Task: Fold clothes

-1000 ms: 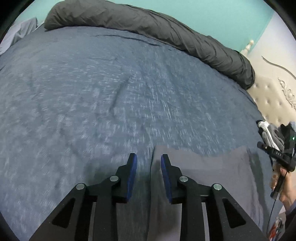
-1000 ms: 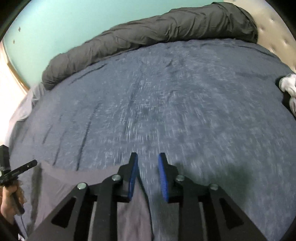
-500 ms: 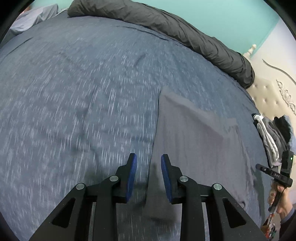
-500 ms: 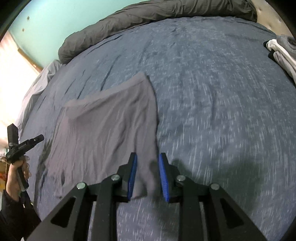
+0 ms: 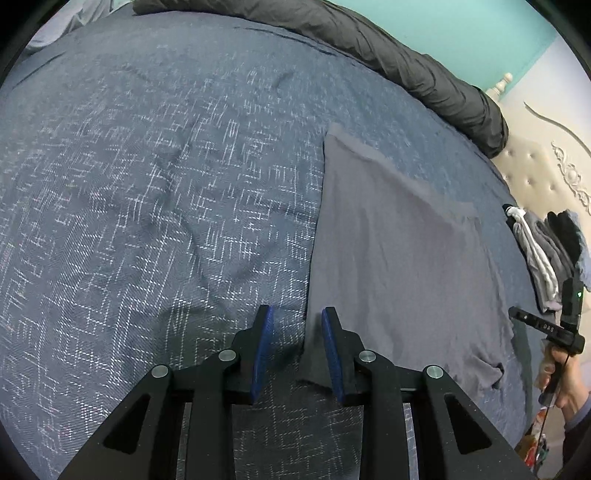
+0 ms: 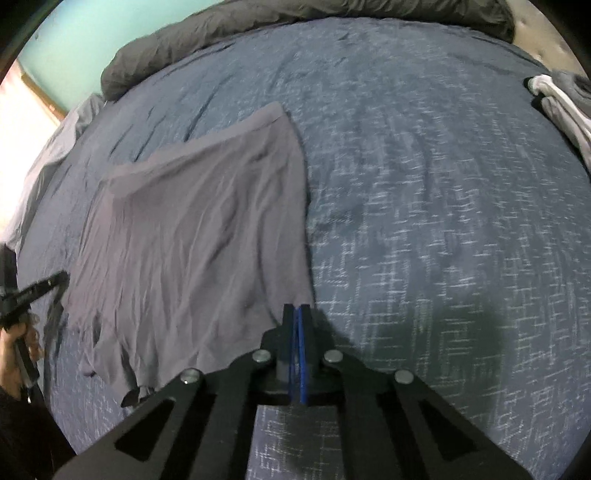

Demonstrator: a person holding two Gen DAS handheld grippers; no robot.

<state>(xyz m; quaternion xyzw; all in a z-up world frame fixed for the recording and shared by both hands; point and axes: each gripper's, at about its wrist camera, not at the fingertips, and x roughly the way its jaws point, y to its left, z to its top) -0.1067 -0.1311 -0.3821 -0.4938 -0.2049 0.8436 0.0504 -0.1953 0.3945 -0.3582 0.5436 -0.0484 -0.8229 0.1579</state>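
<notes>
Jaws on the right gripper (image 6: 298, 308) are sitting pressed flat together, blue pads face to face, right at the near corner of the grey garment (image 6: 192, 236). Whether a sliver of cloth is pinched in there, I cannot tell; the hem is running straight into the tips.

Over on the left gripper (image 5: 297, 321), the jaws are standing partly open, a clear gap between the blue pads. The garment's (image 5: 399, 266) other near corner is lying inside that gap, brushing the right-hand pad, with nothing pressing on it from the other side.

The garment is lying spread on the blue-grey bedspread (image 5: 147, 184), fanning away toward 12 o'clock in both views, its waistband edge at the far end.

Left view is giving us the tufted headboard (image 5: 532, 173) at 3 o'clock, a heap of clothes (image 5: 546, 251) beside it, and the person's right hand (image 5: 565, 380) gripping its handle at 4 o'clock. The dark rolled duvet (image 5: 406, 62) is running along the far edge, from 12 to 2 o'clock.

Right view is showing the opposite: the left hand (image 6: 18, 350) at 8 o'clock on its handle, the duvet (image 6: 258, 26) running from 10 round to 1 o'clock, a bright strip (image 6: 22, 107) of light at 9 to 10, and the clothes heap (image 6: 557, 99) off at 2 o'clock.
</notes>
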